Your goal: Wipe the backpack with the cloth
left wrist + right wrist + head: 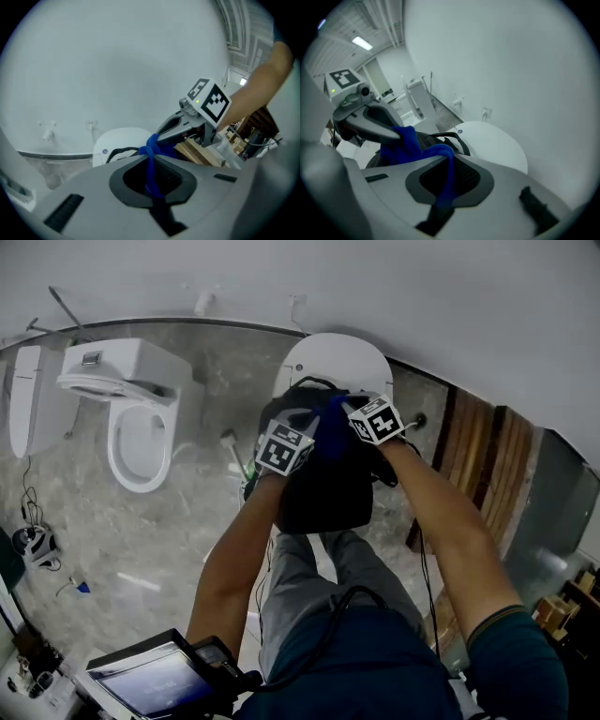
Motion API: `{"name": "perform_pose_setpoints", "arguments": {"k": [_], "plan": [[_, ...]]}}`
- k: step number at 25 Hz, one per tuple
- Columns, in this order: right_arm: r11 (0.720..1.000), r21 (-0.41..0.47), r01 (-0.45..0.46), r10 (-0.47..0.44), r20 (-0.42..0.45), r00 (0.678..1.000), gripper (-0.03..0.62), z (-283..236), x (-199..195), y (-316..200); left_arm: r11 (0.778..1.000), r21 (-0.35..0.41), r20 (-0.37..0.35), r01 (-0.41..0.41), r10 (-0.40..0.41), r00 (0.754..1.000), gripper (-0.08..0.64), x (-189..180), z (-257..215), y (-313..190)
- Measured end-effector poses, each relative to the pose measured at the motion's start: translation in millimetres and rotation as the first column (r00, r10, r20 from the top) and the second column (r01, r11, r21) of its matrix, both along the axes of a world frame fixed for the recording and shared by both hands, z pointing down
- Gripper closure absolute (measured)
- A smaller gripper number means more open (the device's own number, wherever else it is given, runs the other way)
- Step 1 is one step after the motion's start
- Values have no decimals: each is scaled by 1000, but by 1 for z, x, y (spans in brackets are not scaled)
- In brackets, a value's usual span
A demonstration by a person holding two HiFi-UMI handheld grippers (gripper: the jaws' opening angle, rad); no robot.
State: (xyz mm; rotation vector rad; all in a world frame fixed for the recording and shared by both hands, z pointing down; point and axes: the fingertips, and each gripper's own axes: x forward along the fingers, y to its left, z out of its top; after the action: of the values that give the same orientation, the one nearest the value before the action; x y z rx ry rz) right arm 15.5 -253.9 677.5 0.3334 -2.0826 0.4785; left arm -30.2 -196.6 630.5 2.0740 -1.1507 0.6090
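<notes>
backpack (323, 488), black, sits at the person's knees below both grippers, its long axis running away from the body and its carry handle toward the wall and a white rounded fixture (333, 360). both forearms reach forward and converge over its top end. left tongs (151, 164) and right tongs (449, 164) are each clamped on the blue cloth (333, 426), which is bunched between them just above the bag. a toilet (141, 423) stands well apart at left, with bare floor (141, 531) between.

Soft, even light; ceiling lamp (362, 43) glares; gripper views bulge, corners dark
</notes>
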Motion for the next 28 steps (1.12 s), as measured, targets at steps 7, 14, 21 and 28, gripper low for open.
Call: {"name": "perform_pose_setpoints", "arguments": {"k": [7,14,21,28], "plan": [[970,40,241,-240,-20,970,571,13,-105,32,991,-3,103,133,-132,986,541,-99,32,34],[784,140,605,-590,-135,796,571,18,-185,103,969,-14,91,247,-245,965,541,-136,74,95],[428,-60,902,-864,-321,389,570,32,-188,198,961,-80,15,265,-264,964,541,-114,97,169],[-25,-248,968,-907,-402,-126,570,61,-145,298,975,-147,-22,168,-173,985,541,-64,119,243]]}}
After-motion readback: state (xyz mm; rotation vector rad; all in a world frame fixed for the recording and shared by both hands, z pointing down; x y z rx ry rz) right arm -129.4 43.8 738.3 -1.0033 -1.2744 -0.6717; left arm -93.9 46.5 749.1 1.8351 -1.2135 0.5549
